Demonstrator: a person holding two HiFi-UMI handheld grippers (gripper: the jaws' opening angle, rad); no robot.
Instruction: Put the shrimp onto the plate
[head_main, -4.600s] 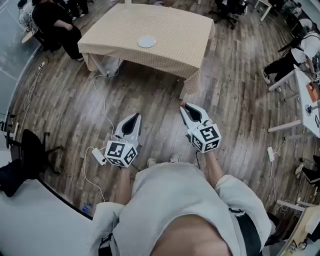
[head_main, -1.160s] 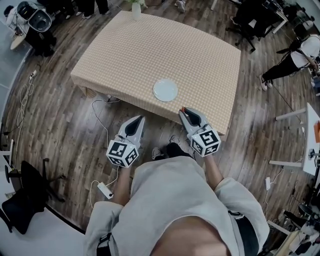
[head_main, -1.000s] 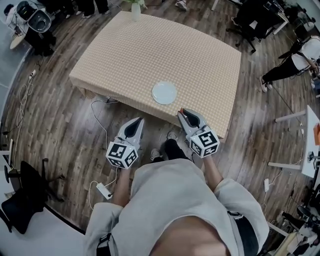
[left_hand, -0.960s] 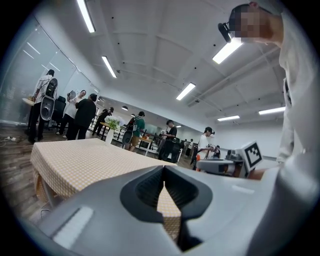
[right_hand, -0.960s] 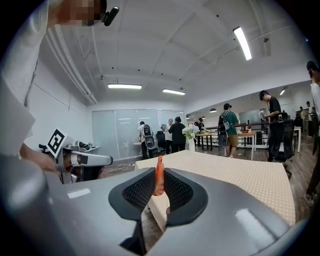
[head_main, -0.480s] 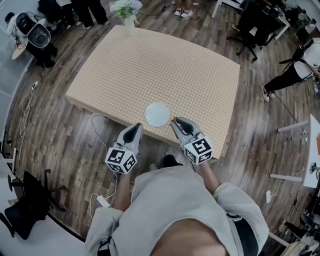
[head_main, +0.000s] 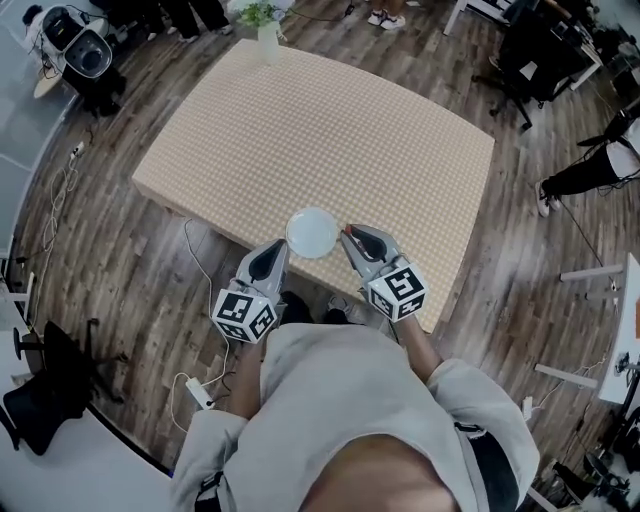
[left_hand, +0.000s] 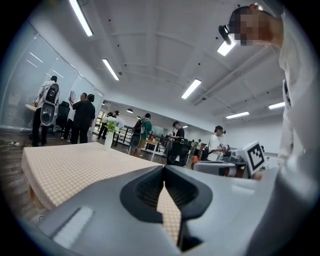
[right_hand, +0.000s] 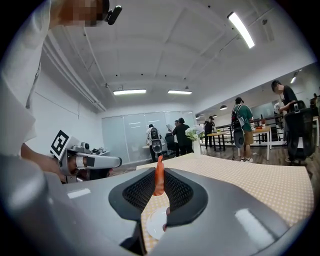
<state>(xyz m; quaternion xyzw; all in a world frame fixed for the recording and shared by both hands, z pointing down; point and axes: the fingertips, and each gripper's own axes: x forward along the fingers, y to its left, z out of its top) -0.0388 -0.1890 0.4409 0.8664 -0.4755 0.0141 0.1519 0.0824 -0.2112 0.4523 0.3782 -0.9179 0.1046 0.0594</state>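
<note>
One slim orange shrimp (right_hand: 159, 177) clamped in R hand-held gripper (right_hand: 159, 186); L hand-held gripper (left_hand: 164, 172) together; round white plate (head_main: 312, 231).

We have the plate (head_main: 312, 231) just ahead, between the left gripper (head_main: 276, 247) and right gripper (head_main: 347, 235), by the table's (head_main: 400, 150) near edge. Past it the top runs flat to the vase (head_main: 267, 40) at the far edge. A chair (head_main: 530, 65) stands well off the table's far right corner.
</note>
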